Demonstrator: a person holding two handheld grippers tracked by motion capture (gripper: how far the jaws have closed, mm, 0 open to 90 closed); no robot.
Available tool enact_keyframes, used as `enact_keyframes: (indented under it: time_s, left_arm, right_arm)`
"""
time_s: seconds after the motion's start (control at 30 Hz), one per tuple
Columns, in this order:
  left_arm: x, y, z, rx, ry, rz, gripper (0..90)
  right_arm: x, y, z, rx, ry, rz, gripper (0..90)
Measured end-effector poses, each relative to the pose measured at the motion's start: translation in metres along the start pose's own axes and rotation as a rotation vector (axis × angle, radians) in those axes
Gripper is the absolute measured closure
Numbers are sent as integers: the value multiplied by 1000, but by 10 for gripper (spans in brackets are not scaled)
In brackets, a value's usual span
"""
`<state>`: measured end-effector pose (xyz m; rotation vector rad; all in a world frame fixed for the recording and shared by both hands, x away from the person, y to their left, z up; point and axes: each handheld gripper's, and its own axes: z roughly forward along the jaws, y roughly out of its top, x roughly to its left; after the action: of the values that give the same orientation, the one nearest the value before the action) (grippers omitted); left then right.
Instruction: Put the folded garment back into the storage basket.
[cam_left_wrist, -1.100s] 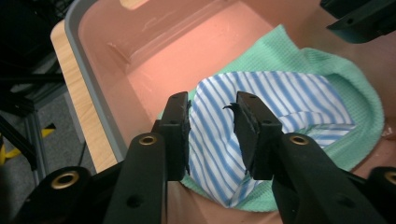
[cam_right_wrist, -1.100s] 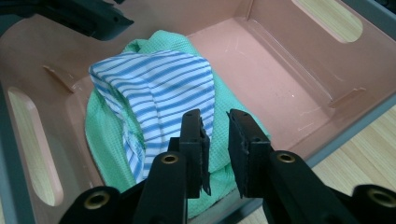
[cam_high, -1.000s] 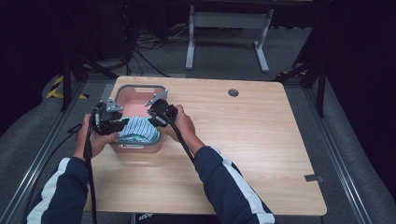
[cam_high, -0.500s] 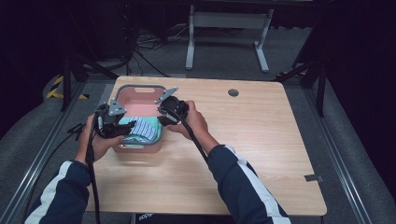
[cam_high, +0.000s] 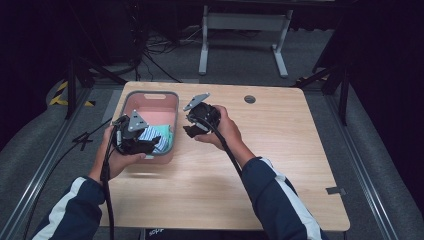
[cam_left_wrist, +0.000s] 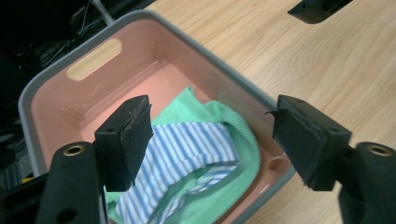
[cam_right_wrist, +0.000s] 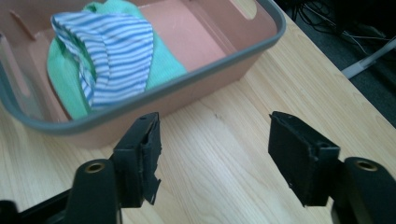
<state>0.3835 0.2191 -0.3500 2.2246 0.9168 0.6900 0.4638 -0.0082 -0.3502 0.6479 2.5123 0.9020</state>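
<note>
A pink bin with a grey rim (cam_high: 150, 95) (cam_left_wrist: 46, 79) (cam_right_wrist: 219, 70) stands at the table's left. Inside its near end lies a blue-and-white striped cloth (cam_high: 150, 134) (cam_left_wrist: 187, 144) (cam_right_wrist: 116, 51) bundled with a green cloth (cam_high: 167, 135) (cam_left_wrist: 243, 135) (cam_right_wrist: 168, 65). My left gripper (cam_high: 145, 146) (cam_left_wrist: 212, 140) hangs open over the bin's near end, just above the cloths, with nothing between its jaws. My right gripper (cam_high: 192, 125) (cam_right_wrist: 215, 154) is open over bare wood just right of the bin, its jaws empty.
The wooden table (cam_high: 280, 165) has a round grommet hole (cam_high: 249, 99) near its far edge. A small grey tab (cam_high: 336, 190) sits at the right edge. Cables and a metal stand (cam_high: 240, 25) lie on the floor beyond the table.
Both grippers have let go of the cloths, which now lie in the bin. The right gripper has pulled out to the right of the bin, and the left has drawn back toward the near rim.
</note>
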Motion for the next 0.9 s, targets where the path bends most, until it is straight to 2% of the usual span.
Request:
enact_keyframes:
  time_s: [0.3, 0.43, 0.5, 0.57, 0.67, 0.9]
  left_arm:
    - [-22, 6, 1, -19, -46, 41, 237]
    - [-28, 6, 3, -27, -65, 47, 226]
    - [-32, 5, 5, -29, -72, 42, 242]
    - [-36, 5, 7, -42, -91, 55, 261]
    - [-41, 4, 11, -39, -102, 66, 235]
    - [-58, 2, 18, -25, -120, 114, 209]
  right_arm:
    - [-8, -25, -22, 15, -27, -6, 327]
    - [-9, -34, -27, 26, -37, -22, 326]
    - [-10, -41, -31, 35, -43, -30, 325]
    - [-10, -47, -34, 47, -45, -25, 323]
    - [-11, -57, -39, 55, -55, -37, 324]
    - [-14, -84, -49, 65, -54, -19, 319]
